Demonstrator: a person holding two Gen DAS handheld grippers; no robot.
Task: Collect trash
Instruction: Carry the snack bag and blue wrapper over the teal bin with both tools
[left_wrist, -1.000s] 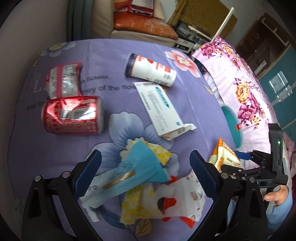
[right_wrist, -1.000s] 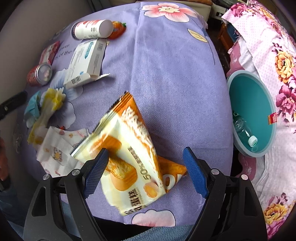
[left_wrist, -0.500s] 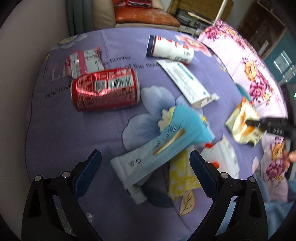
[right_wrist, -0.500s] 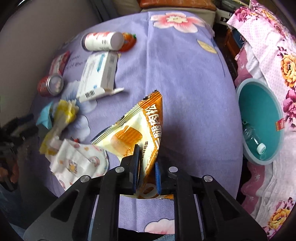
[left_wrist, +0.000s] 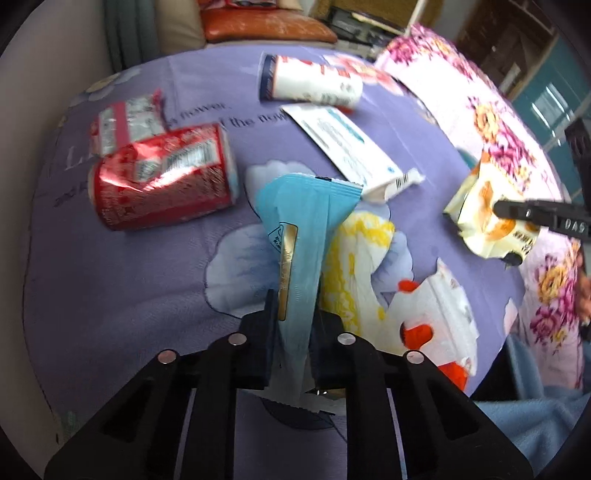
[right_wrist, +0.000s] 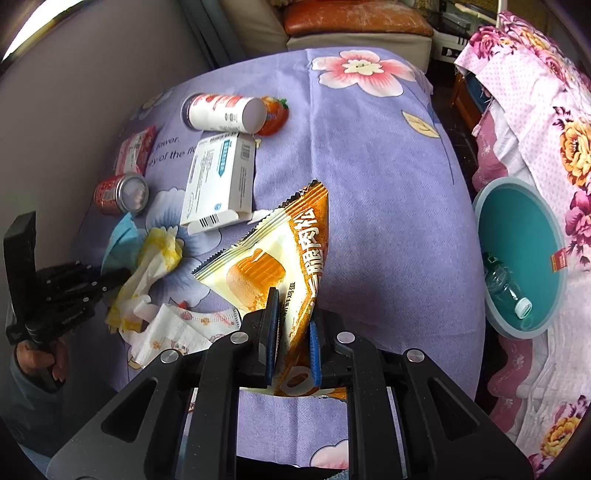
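Observation:
My left gripper (left_wrist: 293, 325) is shut on a light blue wrapper (left_wrist: 303, 229) with a gold strip, held above the purple tablecloth (left_wrist: 129, 288). My right gripper (right_wrist: 293, 325) is shut on an orange and white snack bag (right_wrist: 280, 258), lifted over the table; the bag also shows in the left wrist view (left_wrist: 487, 221). On the cloth lie a red can (left_wrist: 162, 184), a pink wrapper (left_wrist: 125, 122), a white tube (left_wrist: 310, 81), a white box (left_wrist: 347, 147), a yellow tissue (left_wrist: 354, 266) and a printed napkin (left_wrist: 436, 317). The teal bin (right_wrist: 521, 254) stands to the right of the table.
The bin holds a clear plastic bottle (right_wrist: 506, 291). A floral pink bedspread (right_wrist: 546, 122) lies to the right of the table. A sofa with an orange cushion (right_wrist: 354, 18) stands behind. A wall (right_wrist: 92, 74) runs along the left.
My left gripper closed on the blue wrapper and raised it. My right gripper closed on the snack bag and lifted it off the cloth.

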